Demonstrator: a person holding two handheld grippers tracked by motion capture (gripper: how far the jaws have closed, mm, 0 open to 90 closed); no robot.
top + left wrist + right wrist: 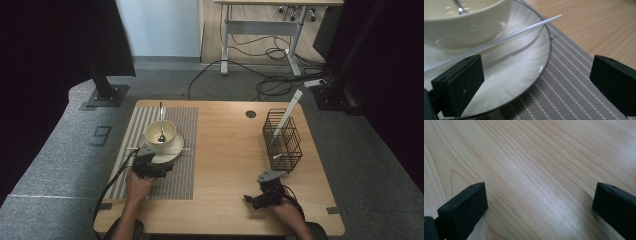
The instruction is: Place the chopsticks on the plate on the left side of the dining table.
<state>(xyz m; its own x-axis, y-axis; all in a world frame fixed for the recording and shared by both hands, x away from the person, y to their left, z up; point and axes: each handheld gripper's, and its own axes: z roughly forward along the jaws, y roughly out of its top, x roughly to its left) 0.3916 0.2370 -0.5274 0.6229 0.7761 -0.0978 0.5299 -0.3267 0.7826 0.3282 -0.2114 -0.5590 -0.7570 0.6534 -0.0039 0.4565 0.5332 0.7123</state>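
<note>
**Left tool open at the plate's rim**

The left tool (536, 82) has its jaws spread wide over the near rim of the plate (524, 82), lower left of the high view. A clear stick (506, 37) lies across the plate beside the bowl (469, 27). The right tool (539, 212), jaws apart, hovers over bare counter (536, 157).

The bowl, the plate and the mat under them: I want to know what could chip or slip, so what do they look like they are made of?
The bowl looks like glazed cream ceramic: smooth, with soft glare. The plate seems the same, glossy white with faint ribs and a thin dark rim. The mat looks like woven vinyl or fabric, matte, with a visible mesh weave and pale stripes. The left tongs stand open over the plate's edge.
</note>
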